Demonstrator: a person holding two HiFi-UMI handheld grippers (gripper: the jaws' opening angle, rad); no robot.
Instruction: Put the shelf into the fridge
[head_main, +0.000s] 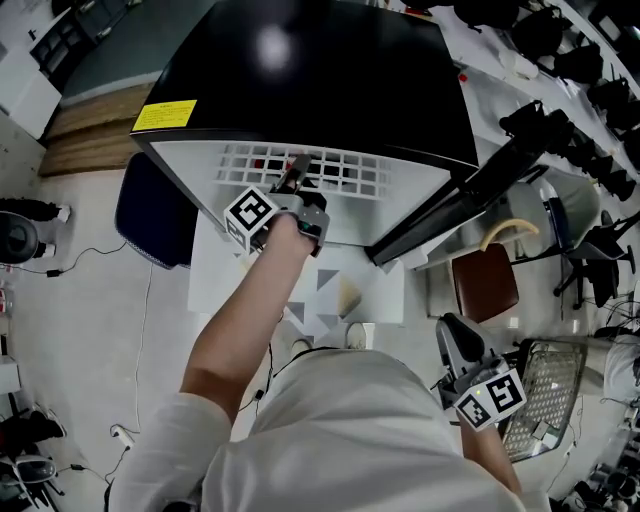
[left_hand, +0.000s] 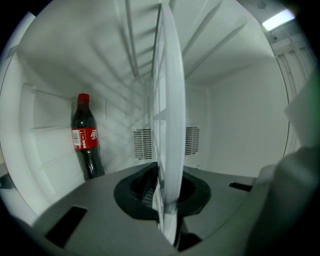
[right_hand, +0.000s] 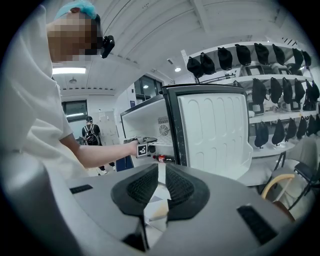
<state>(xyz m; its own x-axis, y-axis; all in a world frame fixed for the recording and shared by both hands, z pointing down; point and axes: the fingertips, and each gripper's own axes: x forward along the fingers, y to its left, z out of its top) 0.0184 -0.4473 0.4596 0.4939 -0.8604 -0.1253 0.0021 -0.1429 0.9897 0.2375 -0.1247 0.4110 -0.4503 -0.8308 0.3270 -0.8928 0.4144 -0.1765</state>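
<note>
**Left jaws hold the shelf inside the fridge**

The left gripper (left_hand: 167, 186) has its jaws clamped on the edge of the white wire shelf (left_hand: 167, 100). The shelf runs straight ahead from the jaws, into the white inside of the fridge (left_hand: 240, 130). To the left of these jaws, farther in, a cola bottle (left_hand: 85, 137) with a red cap stands upright by the fridge wall. Past the jaws, behind the shelf, is a vent (left_hand: 142, 142) in the back wall.

From the head view, the left gripper (head_main: 296, 178) reaches into the open front of the black-topped fridge (head_main: 300, 70), and the shelf (head_main: 340, 170) shows just beyond its jaws.

The right gripper (right_hand: 159, 187) is well apart from the fridge. Its jaws are pulled in close together and nothing is between them. Far ahead of them, a bit to the right, is the open fridge door (right_hand: 212, 130).
</note>
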